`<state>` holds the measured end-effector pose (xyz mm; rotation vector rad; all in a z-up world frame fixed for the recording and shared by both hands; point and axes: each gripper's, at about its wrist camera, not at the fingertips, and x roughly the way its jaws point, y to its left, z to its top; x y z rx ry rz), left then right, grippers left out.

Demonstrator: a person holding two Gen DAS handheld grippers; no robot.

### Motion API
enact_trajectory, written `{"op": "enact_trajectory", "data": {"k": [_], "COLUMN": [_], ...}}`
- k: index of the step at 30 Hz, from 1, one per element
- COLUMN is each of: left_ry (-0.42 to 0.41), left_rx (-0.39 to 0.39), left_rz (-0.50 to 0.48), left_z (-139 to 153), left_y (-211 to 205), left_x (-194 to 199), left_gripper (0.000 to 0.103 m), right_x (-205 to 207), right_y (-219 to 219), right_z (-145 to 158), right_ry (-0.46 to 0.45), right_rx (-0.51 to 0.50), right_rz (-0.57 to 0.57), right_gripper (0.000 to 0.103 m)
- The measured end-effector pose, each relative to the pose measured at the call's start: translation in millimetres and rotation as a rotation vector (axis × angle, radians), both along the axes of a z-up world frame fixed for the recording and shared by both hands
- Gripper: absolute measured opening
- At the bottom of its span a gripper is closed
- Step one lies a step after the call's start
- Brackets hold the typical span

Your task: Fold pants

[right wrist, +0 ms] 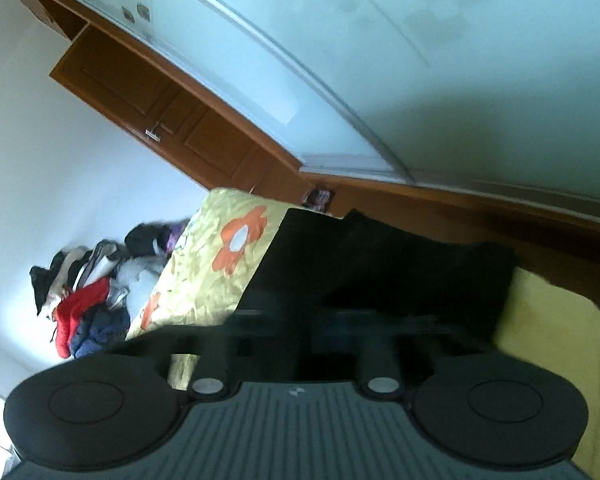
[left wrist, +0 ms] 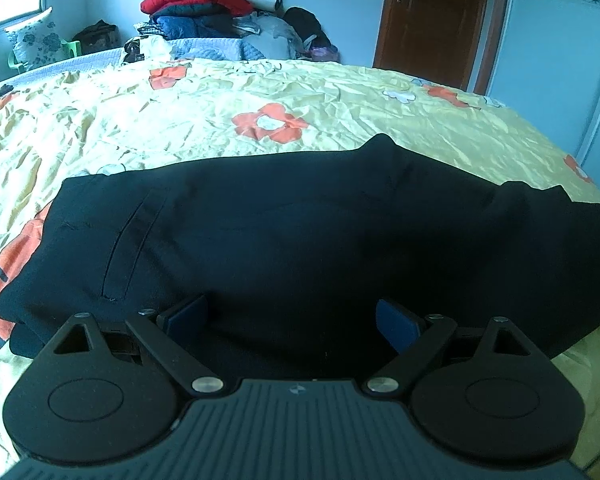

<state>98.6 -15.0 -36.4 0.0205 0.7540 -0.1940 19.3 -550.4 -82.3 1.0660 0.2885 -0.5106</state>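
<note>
Black pants (left wrist: 300,232) lie folded across a yellow flowered bedspread (left wrist: 172,128), a pocket seam showing on their left part. My left gripper (left wrist: 294,320) hovers over their near edge, open, its blue pads (left wrist: 190,316) spread wide with only cloth below them. In the tilted, blurred right wrist view the pants (right wrist: 380,264) run along the bed edge right in front of my right gripper (right wrist: 300,320). Its fingers are smeared against the dark cloth and seem drawn together. Whether cloth is pinched between them I cannot tell.
A tall pile of clothes (left wrist: 204,4) stands at the far side of the bed, also seen as a heap (right wrist: 88,304). A wooden door (left wrist: 428,20) and a pale wardrobe (left wrist: 560,60) are at the right. A flowered pillow (left wrist: 36,38) sits by the window.
</note>
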Motion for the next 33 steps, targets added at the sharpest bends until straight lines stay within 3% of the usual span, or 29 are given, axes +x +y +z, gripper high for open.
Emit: {"op": "enact_trajectory", "data": {"k": [3, 6, 8, 10, 14, 16, 18, 22, 24, 26, 27, 28, 29, 30, 31, 33], "left_ry": [-0.002, 0.002, 0.001, -0.001, -0.008, -0.009, -0.004, 0.008, 0.012, 0.009, 0.003, -0.007, -0.016, -0.020, -0.017, 0.002], "left_rx": [-0.004, -0.014, -0.021, -0.032, 0.004, 0.018, 0.013, -0.009, -0.019, -0.041, -0.055, -0.073, -0.083, -0.086, -0.082, -0.075], "left_rz": [0.014, 0.026, 0.026, 0.021, -0.003, -0.012, -0.018, -0.008, 0.002, 0.018, 0.020, 0.017, 0.012, 0.004, -0.004, -0.013], "left_z": [1, 2, 2, 1, -1, -1, -1, 0, 3, 8, 11, 15, 18, 20, 21, 19], "left_y": [0, 2, 2, 3, -2, -4, -2, 1, 2, 2, 2, 1, -1, -3, -7, -14], "left_x": [0, 3, 5, 5, 4, 3, 4, 5, 3, 1, 0, -1, 0, 1, 3, 8], "left_gripper": [0.092, 0.092, 0.094, 0.094, 0.094, 0.095, 0.095, 0.095, 0.095, 0.094, 0.094, 0.094, 0.094, 0.094, 0.094, 0.094], "right_x": [13, 3, -8, -16, -29, -40, -52, -43, -35, -21, -10, 1, 17, 36, 53, 76], "right_y": [-2, 20, 29, 29, 13, 9, 13, 17, 25, 52, 69, 78, 84, 87, 89, 86], "right_z": [24, 92, 114, 106, 35, 8, 8, 23, 42, 60, 68, 70, 67, 59, 47, 27], "right_ry": [-0.051, -0.180, -0.195, -0.090, 0.185, 0.204, 0.166, 0.234, 0.317, 0.373, 0.338, 0.298, 0.261, 0.250, 0.260, 0.305], "right_rx": [-0.047, -0.327, -0.425, -0.433, -0.267, -0.159, -0.119, -0.168, -0.315, -0.550, -0.647, -0.669, -0.632, -0.545, -0.461, -0.434], "right_rz": [0.061, 0.066, 0.057, 0.041, 0.000, -0.015, -0.039, -0.017, -0.124, -0.185, -0.103, 0.023, 0.199, 0.357, 0.457, 0.491], "right_gripper": [0.004, 0.004, 0.004, 0.004, 0.004, 0.003, 0.005, 0.008, 0.018, 0.022, 0.022, 0.029, 0.036, 0.051, 0.054, 0.053]}}
